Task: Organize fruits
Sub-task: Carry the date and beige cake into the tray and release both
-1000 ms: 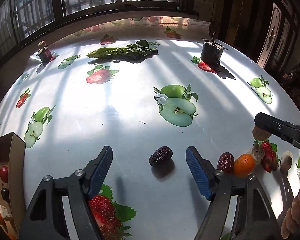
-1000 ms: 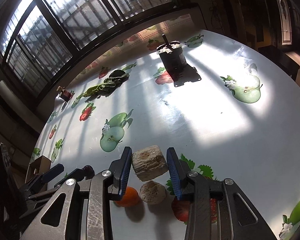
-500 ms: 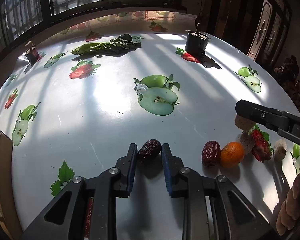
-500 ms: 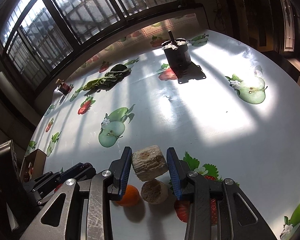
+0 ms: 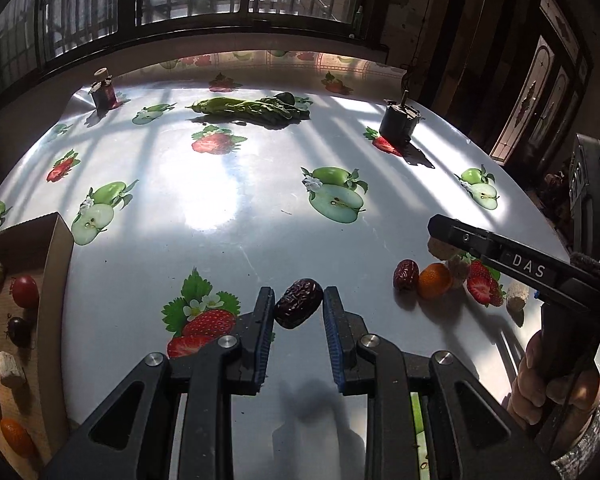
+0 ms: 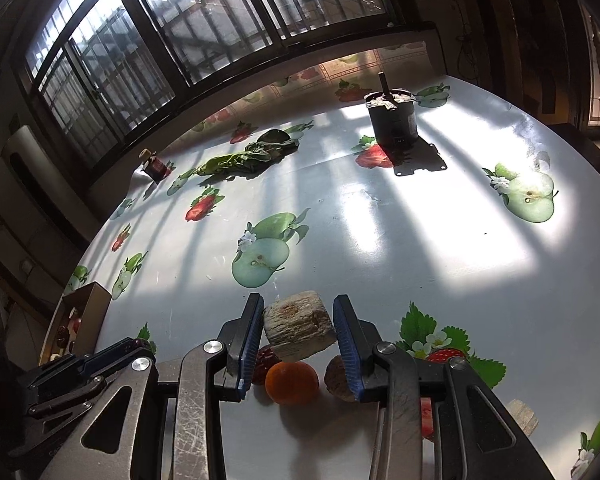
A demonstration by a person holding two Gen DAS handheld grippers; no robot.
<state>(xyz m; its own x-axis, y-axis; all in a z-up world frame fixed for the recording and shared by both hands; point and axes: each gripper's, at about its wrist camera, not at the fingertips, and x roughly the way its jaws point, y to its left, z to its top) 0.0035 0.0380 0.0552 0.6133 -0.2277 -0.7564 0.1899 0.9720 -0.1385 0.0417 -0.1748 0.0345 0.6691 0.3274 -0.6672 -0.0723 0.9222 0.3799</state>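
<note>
The left gripper (image 5: 298,310) is clamped on one dark wrinkled date (image 5: 298,308), pinched between its blue pads and lifted clear of the tablecloth (image 5: 228,248), its shadow lying below the fingers. Over on the right gripper (image 6: 298,330), the pads squeeze one pale, rough-cut chunk (image 6: 298,326), also held off the cloth.

Counting what lies loose to the right of the left fingers: one red date (image 5: 405,275), one small orange (image 5: 434,280) touching it, and two more pale chunks, one (image 5: 456,271) just past the orange and one (image 5: 516,292) further right. In the right wrist view the orange sits directly below the held chunk, between the two fingers, with a brownish chunk just inside the right finger.

To the left of the left fingers, an open cardboard box (image 5: 56,248) holds fruit: two orange ones, one red round one, one pale chunk, and a few dark ones, exact number hard to tell at the edge.

Far beyond both fingertips: one bundle of green leaves (image 5: 252,106), one small dark jar (image 5: 104,94), one dark motor-like block (image 5: 398,122).
</note>
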